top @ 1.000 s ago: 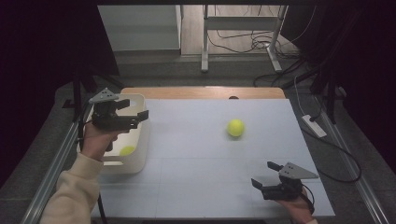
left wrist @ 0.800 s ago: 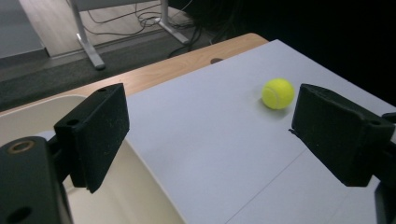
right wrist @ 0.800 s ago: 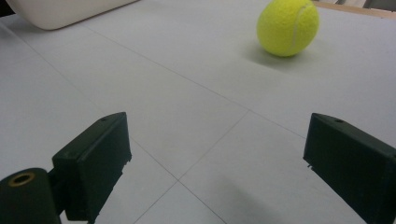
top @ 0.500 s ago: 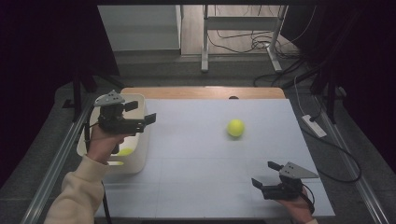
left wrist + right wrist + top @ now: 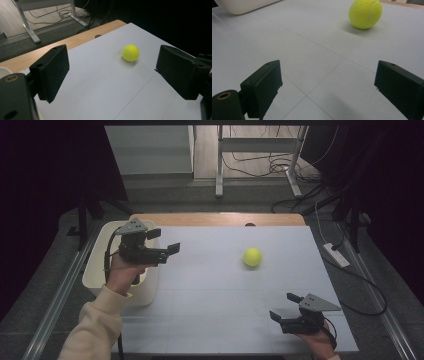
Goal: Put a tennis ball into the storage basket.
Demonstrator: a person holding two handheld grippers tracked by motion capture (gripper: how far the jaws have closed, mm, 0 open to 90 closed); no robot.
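The left gripper (image 5: pixel 165 246) is hanging in the air above the near-right edge of the white bin (image 5: pixel 102 270), its jaws standing apart with nothing between them; its nose is pointing across the white table sheet (image 5: pixel 210 290) toward the tennis ball (image 5: pixel 252 256), which is lying well ahead of it on the sheet, apart from both grippers; in the left gripper view the ball (image 5: pixel 130 52) is sitting beyond the jaw tips, a little toward the right-hand jaw, and bare sheet is showing in the gap between the two black pads (image 5: pixel 53 71); the wooden table edge (image 5: pixel 82 37) is running behind the ball.

The right gripper (image 5: pixel 285 307) is resting low at the near right corner of the sheet, held in the person's hand (image 5: pixel 320 342); its jaws are also spread wide and gripping nothing; in the right gripper view the ball (image 5: pixel 365 13) is lying far ahead of the tips, closer to the right jaw's line than the left's, and the bin's rim (image 5: pixel 244 6) is showing far off beyond the left jaw.

The left forearm in a cream sleeve (image 5: pixel 95 330) is reaching up to the left gripper from below; a cable is trailing down from that gripper beside the bin.
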